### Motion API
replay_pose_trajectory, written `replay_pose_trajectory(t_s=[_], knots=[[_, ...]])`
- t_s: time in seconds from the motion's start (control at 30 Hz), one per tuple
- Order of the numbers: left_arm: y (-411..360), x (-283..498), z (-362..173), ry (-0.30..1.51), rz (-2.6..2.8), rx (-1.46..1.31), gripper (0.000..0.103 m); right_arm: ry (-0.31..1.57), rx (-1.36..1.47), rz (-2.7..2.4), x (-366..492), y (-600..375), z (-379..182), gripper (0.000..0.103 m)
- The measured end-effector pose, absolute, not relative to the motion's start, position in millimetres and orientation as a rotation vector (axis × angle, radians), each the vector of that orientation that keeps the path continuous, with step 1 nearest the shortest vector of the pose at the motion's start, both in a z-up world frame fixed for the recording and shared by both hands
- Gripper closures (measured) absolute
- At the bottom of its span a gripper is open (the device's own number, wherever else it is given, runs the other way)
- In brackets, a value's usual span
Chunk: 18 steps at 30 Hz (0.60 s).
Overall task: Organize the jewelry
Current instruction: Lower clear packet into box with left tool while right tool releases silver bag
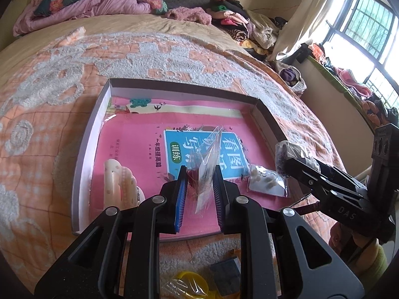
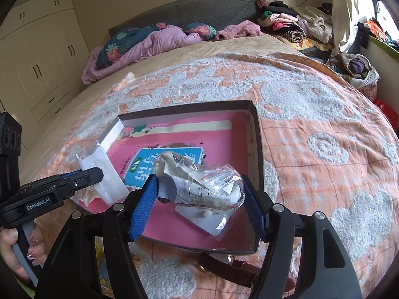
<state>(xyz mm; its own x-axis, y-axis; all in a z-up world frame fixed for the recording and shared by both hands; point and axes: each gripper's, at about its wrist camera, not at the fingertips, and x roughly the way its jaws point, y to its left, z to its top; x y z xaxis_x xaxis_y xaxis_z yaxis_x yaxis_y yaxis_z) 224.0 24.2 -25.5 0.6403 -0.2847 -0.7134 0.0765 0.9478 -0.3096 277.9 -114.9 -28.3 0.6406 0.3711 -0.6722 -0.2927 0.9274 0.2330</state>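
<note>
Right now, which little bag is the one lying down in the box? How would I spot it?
Find the shallow box on the orange bedspread, lined with a pink book. Near its right wall a small clear bag lies flat on the book, with a white card and pale beads inside. The other two bags are held up by the grippers; this one lies free.
</note>
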Motion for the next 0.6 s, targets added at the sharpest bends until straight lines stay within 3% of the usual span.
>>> replay_pose_trajectory(t_s=[0.6], knots=[[22,227,-35,0.874,-0.204,-0.267,0.089,0.816,0.115,0.333,288,-118,-49,0.034]])
